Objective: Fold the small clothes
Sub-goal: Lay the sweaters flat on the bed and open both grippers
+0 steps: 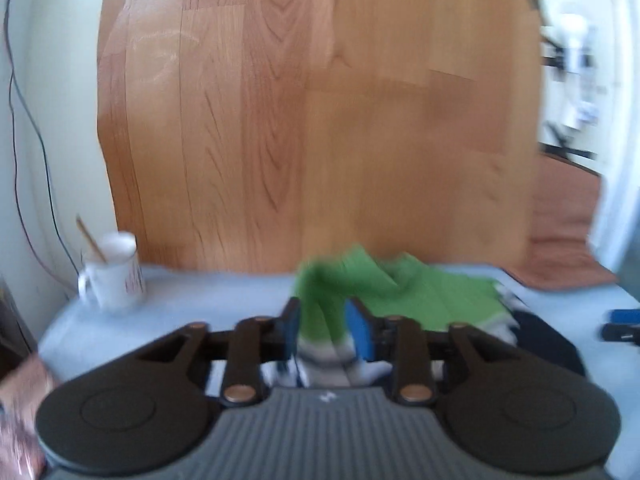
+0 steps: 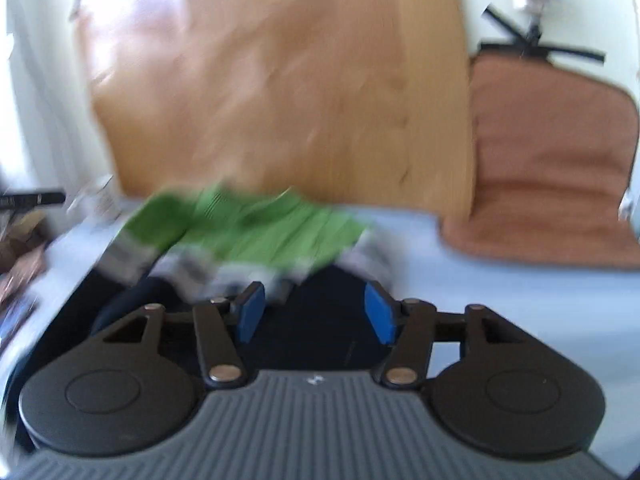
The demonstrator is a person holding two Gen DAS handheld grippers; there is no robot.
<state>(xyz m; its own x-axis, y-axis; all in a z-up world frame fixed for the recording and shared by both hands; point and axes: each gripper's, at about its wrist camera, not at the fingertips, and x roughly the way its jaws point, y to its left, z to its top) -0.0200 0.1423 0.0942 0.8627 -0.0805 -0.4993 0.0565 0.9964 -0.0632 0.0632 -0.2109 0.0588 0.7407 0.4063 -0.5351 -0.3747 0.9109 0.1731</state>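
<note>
A small green garment [image 1: 400, 292] with a grey and white striped band lies crumpled on the pale table [image 1: 200, 296], partly over a dark garment [image 1: 548, 344]. My left gripper [image 1: 324, 328] is low over the green piece. Its blue pads stand a little apart, with the banded edge between them, and do not seem to squeeze it. In the right wrist view the green garment [image 2: 260, 232] lies just ahead. My right gripper [image 2: 316, 312] is open over the dark garment [image 2: 320, 344], its pads wide apart and holding nothing. Both views are blurred.
A white mug [image 1: 114, 276] with a stick in it stands at the table's far left. A brown cushioned seat [image 2: 548, 152] sits off the table's right side, with wooden floor [image 1: 320, 120] beyond. Cables hang along the left wall. A hand [image 1: 20, 400] shows at the lower left.
</note>
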